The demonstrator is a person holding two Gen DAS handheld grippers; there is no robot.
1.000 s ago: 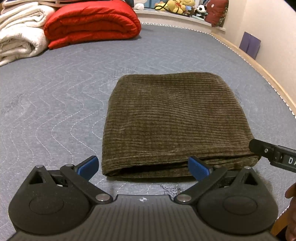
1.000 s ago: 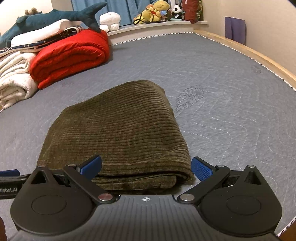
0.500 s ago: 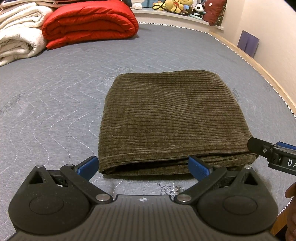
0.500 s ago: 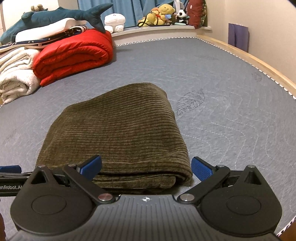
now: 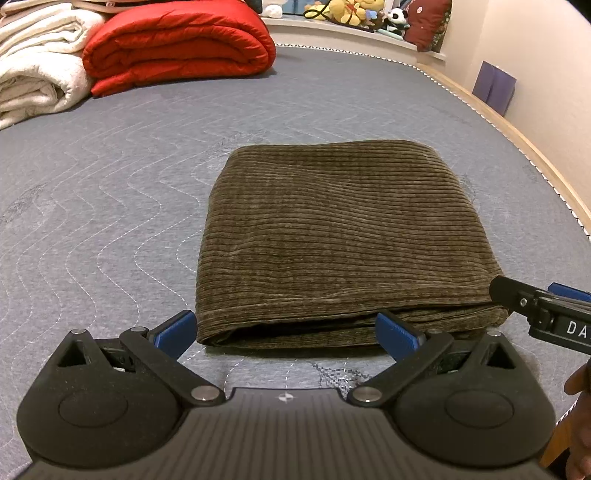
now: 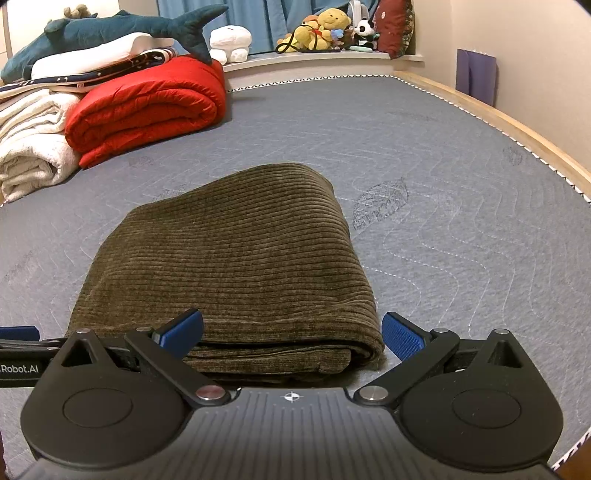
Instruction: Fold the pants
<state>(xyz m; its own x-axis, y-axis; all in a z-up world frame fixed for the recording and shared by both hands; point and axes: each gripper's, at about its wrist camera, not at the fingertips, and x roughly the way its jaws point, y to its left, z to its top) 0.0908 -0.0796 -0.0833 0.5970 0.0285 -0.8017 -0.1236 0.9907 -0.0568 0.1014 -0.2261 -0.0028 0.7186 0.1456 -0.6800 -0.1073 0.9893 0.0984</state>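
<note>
Olive-brown corduroy pants (image 5: 332,236) lie folded into a thick rectangle on the grey quilted mattress (image 5: 110,177). My left gripper (image 5: 286,332) is open just in front of the stack's near edge, holding nothing. The right gripper (image 5: 532,306) pokes in from the right beside the stack's near right corner. In the right wrist view the same pants (image 6: 236,258) fill the middle, and my right gripper (image 6: 291,330) is open at their near edge with nothing between its fingers. The left gripper's tip (image 6: 18,334) shows at the far left.
A rolled red quilt (image 5: 177,44) and folded white blankets (image 5: 33,74) lie at the back left, with a plush shark (image 6: 110,29) on top. Soft toys (image 6: 325,29) line the far ledge. The wooden bed frame (image 6: 517,122) runs along the right.
Both grippers have drawn back slightly from the folded pants, and the views have tilted up a little. Both stay open; the pants have not moved.
</note>
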